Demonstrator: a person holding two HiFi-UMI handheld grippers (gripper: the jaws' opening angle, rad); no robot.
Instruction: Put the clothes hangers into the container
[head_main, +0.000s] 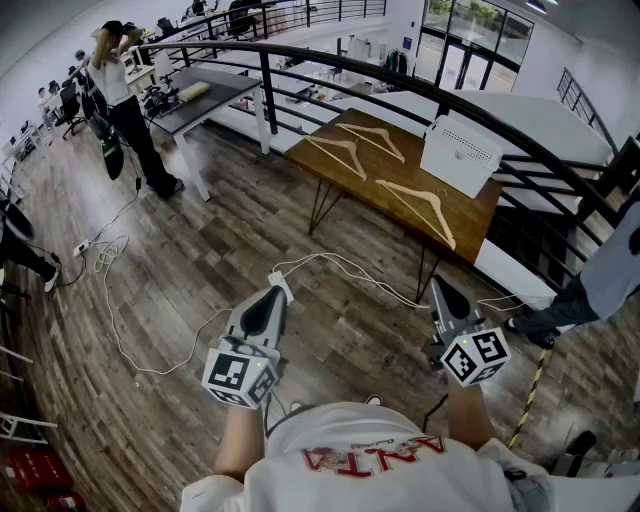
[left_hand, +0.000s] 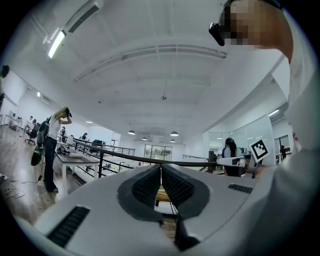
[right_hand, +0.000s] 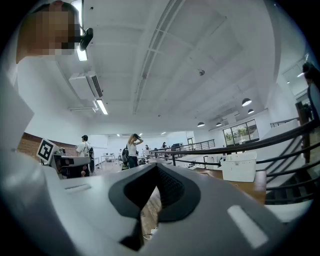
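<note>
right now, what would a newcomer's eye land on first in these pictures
The wooden table in the middle of the head view stands out, with three wooden hangers lying flat on it and a white container at its right end. Nearer the person, the left gripper and right gripper are both shut and empty, short of the table. A black railing curves behind it.

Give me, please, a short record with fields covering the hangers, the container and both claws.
hangers: three, wooden, lying flat and apart on the table
container: white, perforated, at the table's far right end; inside not visible
left claw: shut, empty, over the floor, short of the table
right claw: shut, empty, also short of the table
progress: no hanger picked up yet
</note>
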